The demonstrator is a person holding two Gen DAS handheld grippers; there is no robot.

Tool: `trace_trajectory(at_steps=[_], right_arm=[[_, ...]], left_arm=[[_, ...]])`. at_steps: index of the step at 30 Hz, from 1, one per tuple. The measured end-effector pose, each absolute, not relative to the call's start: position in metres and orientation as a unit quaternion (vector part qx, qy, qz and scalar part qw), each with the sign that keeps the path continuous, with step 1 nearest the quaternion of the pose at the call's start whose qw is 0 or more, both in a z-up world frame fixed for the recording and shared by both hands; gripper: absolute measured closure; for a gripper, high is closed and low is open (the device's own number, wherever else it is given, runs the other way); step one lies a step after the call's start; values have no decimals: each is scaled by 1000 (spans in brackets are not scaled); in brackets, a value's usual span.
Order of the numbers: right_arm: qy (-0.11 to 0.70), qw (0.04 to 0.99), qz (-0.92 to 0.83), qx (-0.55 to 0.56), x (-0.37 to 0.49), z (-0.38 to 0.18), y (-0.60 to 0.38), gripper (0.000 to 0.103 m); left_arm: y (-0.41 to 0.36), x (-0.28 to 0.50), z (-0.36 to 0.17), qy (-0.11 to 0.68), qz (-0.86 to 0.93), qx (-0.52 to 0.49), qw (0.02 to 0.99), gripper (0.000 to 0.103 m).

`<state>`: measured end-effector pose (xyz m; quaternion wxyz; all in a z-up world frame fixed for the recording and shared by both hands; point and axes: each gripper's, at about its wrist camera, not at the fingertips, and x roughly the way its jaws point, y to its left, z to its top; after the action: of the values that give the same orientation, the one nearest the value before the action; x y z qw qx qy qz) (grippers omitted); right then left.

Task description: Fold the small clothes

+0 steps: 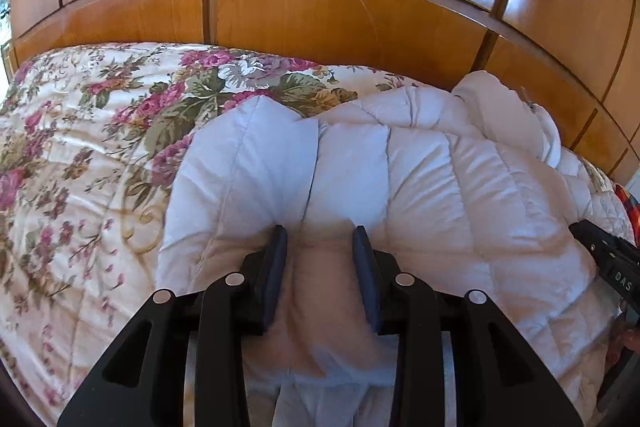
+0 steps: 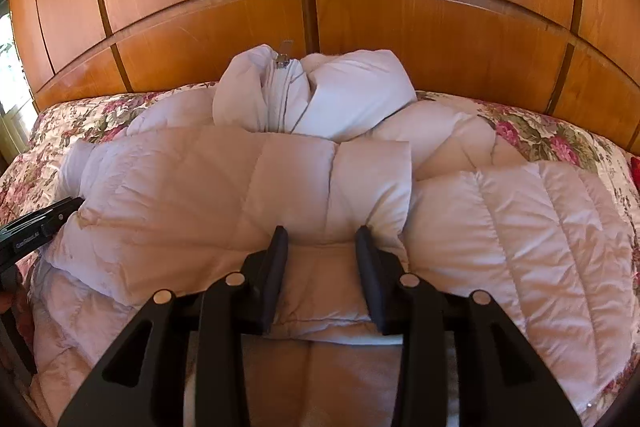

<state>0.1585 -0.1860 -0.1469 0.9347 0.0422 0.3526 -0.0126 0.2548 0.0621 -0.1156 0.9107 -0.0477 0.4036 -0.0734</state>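
Centrally, a white puffer jacket (image 2: 248,179) lies on the floral bedspread (image 1: 72,155); left gripper (image 1: 320,239) and right gripper (image 2: 322,239) each pinch a narrow fold of its padding.

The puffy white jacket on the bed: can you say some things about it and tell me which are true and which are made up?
1. The white jacket lies on a flowery bedspread. True.
2. The left gripper is empty. False: a bunch of jacket fabric sits pinched between its pads.
3. The right gripper also grips a fold of the jacket. True.
4. The jacket is bright red. False: it is white.
5. A zipper shows at the collar, toward the wooden panels. True.
6. The jacket hangs on a hanger. False: it lies on the bed.
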Motion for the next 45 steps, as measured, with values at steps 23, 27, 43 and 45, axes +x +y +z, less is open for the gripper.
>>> trace_trajectory(at_steps=[23, 27, 43, 45], right_arm=[[384, 922, -45, 14, 16, -139, -176, 19], [386, 921, -46, 20, 1, -141, -178, 6], [384, 919, -35, 84, -96, -134, -247, 5], [390, 912, -27, 123, -110, -138, -266, 20]], left_arm=[[107, 86, -109, 414, -112, -81, 900, 19], [105, 72, -107, 407, -118, -67, 903, 8], [175, 28, -113, 429, -120, -137, 885, 4], [183, 21, -116, 438, -141, -151, 875, 5]])
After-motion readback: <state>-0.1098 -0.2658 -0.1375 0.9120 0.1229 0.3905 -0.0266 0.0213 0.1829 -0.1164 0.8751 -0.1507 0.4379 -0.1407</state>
